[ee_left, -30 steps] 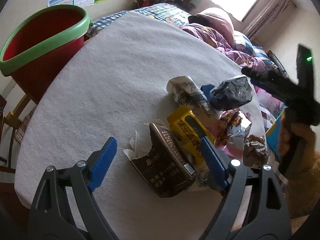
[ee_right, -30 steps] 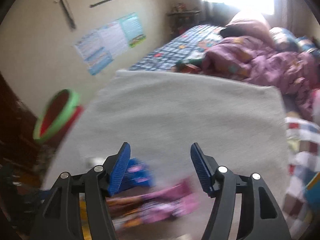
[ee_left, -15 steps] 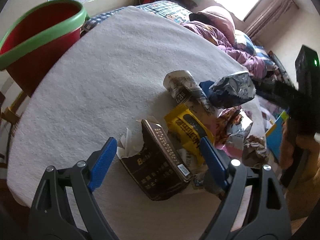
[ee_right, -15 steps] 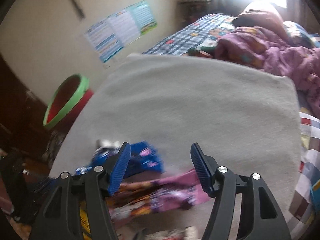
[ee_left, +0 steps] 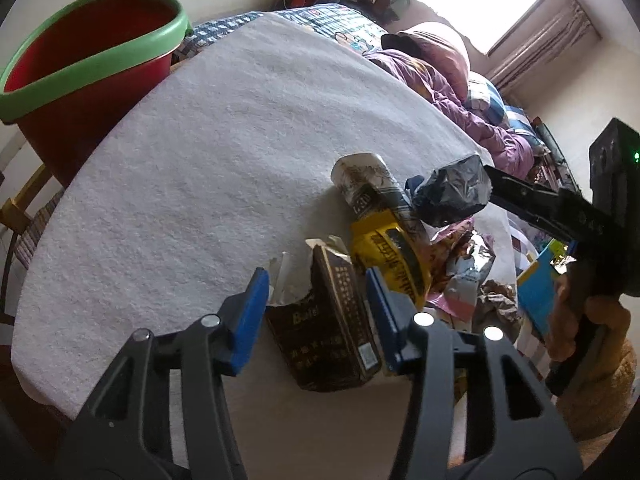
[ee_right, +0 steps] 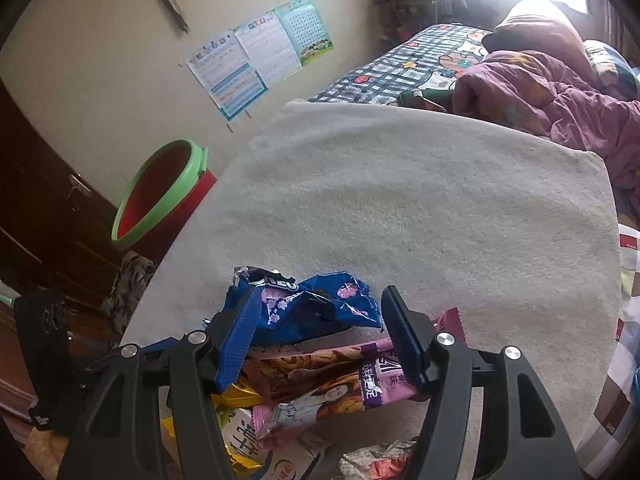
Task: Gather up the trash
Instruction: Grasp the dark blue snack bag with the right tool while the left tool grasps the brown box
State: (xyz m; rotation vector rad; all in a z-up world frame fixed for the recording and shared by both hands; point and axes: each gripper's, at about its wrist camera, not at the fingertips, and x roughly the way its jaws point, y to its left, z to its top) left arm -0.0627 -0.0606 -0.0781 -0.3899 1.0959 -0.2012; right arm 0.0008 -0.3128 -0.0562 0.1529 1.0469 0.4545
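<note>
Now: your left gripper point(ee_left: 316, 300) fingers open, straddling brown carton point(ee_left: 332, 328), not clamped | right gripper point(ee_right: 316, 336) fingers open around blue wrapper point(ee_right: 308, 308), contact unclear | trash pile on desk point(ee_left: 208, 152) near edge | red bin point(ee_left: 88, 64) beyond desk's far-left edge

Table cloth point(ee_left: 224, 152) matt, rough; blue wrapper point(ee_right: 312, 308) glossy, crinkled; bucket point(ee_left: 80, 64) smooth plastic.

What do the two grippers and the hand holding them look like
Both the left gripper and right gripper have black plastic frames with triangular cut-outs, silver screw heads and blue ribbed fingers. The right one's black body carries a green light. A bare hand grips its handle; no sleeve or cables show.
</note>
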